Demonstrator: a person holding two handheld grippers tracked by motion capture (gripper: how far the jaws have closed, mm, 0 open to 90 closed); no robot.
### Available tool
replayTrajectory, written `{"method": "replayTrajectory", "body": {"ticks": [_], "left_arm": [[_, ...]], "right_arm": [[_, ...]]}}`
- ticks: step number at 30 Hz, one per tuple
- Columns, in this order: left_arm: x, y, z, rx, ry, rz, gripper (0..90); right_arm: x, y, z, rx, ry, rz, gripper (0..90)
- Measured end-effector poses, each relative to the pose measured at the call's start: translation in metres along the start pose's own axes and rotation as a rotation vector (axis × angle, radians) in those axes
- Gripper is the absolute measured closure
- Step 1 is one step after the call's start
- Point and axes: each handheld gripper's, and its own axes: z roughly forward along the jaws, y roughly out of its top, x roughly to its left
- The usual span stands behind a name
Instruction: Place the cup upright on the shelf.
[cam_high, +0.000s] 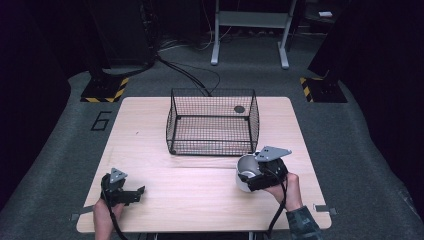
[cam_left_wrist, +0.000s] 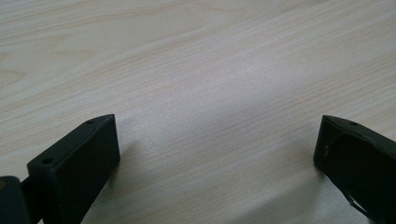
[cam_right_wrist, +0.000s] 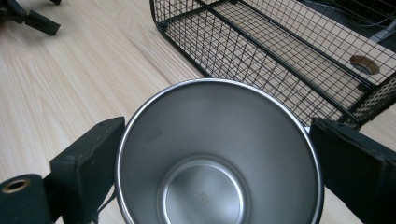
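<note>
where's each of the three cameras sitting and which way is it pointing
High view: above the person's side, facing forward and down at the table and wire basket; both hands show.
Left gripper view: on the left gripper, facing bare tabletop between its open jaws.
Right gripper view: on the right gripper, facing down into a steel cup.
Shared: high and right views show the basket and cup.

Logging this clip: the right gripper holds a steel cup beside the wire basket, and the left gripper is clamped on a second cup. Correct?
Not quite. The left gripper holds nothing: the left gripper view shows its fingers spread over bare table. The right gripper does hold the steel cup beside the wire basket.
</note>
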Motion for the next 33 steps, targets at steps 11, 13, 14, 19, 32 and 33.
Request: {"method": "replayTrajectory", "body": {"ticks": [11, 13, 14, 19, 32, 33], "left_arm": [[0.000, 0.000, 0.000, 0.001, 0.000, 0.000, 0.3], [0.000, 0.000, 0.000, 0.001, 0.000, 0.000, 0.3], [0.000, 0.000, 0.000, 0.000, 0.000, 0.000, 0.3], [0.000, 0.000, 0.000, 0.000, 0.001, 0.000, 0.3], [0.000, 0.000, 0.000, 0.001, 0.001, 0.000, 0.3], [0.000, 0.000, 0.000, 0.001, 0.001, 0.000, 0.3]], "right_arm": [[-0.001, 0.021, 0.009, -0.007, 0.022, -0.013, 6.1], [-0.001, 0.025, 0.010, 0.000, 0.026, -0.014, 6.1], [-0.001, 0.027, 0.011, 0.002, 0.029, -0.012, 6.0], [-0.001, 0.033, 0.013, 0.006, 0.031, -0.025, 6.1], [-0.007, 0.052, 0.020, -0.002, 0.035, -0.024, 6.1], [-0.006, 0.054, 0.020, -0.003, 0.033, -0.015, 6.1]]}}
